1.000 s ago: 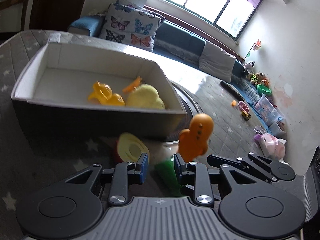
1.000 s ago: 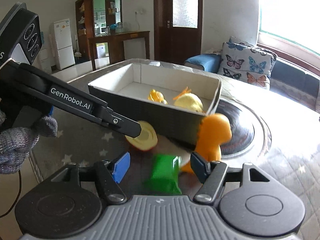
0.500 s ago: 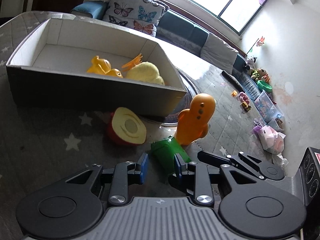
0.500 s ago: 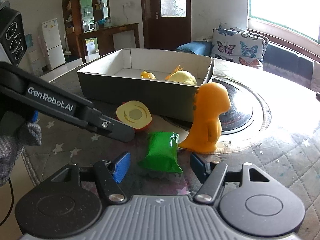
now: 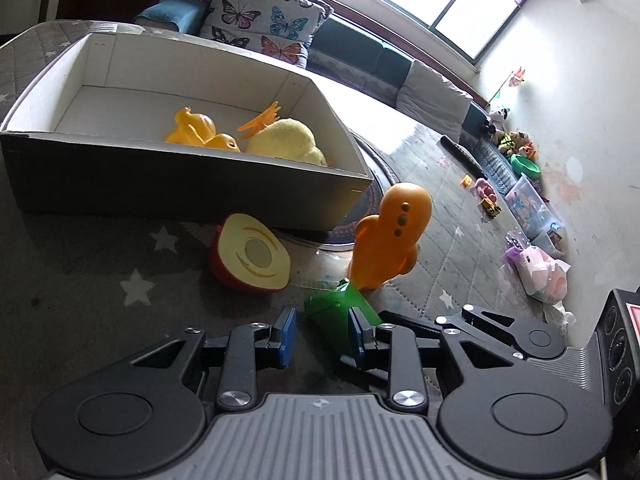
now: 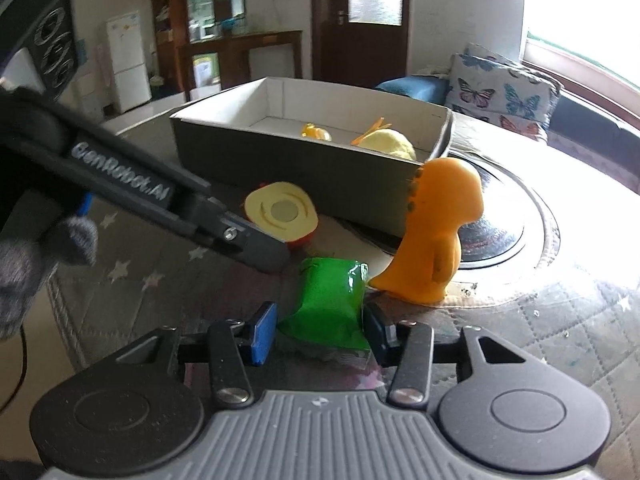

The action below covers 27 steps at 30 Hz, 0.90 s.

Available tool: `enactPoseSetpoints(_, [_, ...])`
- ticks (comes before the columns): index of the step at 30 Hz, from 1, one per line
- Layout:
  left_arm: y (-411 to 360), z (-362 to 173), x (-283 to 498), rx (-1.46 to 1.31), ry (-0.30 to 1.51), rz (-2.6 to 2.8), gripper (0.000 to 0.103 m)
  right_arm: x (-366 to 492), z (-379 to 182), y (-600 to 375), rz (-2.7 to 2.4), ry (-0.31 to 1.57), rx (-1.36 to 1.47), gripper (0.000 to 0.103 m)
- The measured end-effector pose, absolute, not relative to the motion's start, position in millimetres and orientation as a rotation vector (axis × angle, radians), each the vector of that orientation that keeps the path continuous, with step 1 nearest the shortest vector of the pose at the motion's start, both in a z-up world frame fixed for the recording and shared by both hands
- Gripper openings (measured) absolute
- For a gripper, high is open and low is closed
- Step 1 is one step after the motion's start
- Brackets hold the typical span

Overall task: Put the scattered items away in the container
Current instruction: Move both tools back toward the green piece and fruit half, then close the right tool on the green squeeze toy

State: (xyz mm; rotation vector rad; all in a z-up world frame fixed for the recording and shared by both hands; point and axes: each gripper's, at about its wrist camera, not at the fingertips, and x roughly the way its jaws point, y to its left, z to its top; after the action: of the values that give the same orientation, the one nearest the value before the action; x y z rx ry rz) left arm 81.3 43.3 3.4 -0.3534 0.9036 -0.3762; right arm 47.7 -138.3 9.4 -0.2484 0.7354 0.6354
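A green packet (image 6: 328, 304) lies on the grey star-patterned tablecloth (image 5: 80, 280). My right gripper (image 6: 320, 330) is open with the packet between its fingers; it shows from the side in the left wrist view (image 5: 338, 320). My left gripper (image 5: 322, 334) is open just beside the packet's end. An orange dinosaur toy (image 6: 436, 240) (image 5: 388, 236) stands just beyond the packet. A halved toy apple (image 5: 252, 256) (image 6: 282, 214) lies by the box. The grey cardboard box (image 5: 160, 184) (image 6: 288, 160) holds a yellow plush (image 5: 286, 142) and orange toys (image 5: 196, 128).
A round black turntable (image 6: 500, 224) sits behind the dinosaur on the table. A sofa with butterfly cushions (image 5: 264, 28) runs along the window wall. Toys and bins (image 5: 528, 208) lie on the floor at right. My left gripper's arm (image 6: 152, 200) crosses the right wrist view.
Both grippers have pulled back and lowered toward the green packet. The right gripper's fingers have narrowed around it. The box now sits farther away in both views.
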Motion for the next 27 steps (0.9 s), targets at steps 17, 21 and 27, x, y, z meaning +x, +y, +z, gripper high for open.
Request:
enactPoseSetpoints(17, [25,-6,94,-0.297,0.958,-0.427,0.032,51,10,-143,0.653,0.735,-0.255,0.049])
enactPoseSetpoints(21, [28,-9,94,-0.349,0.978,-0.426,0.032,53,9,-141,0.647,0.736,-0.244,0.049])
enactPoseSetpoints(27, [28,-12,97,-0.407,1.002,-0.416,0.032,58,7,-136,0.633,0.742,-0.245,0.049])
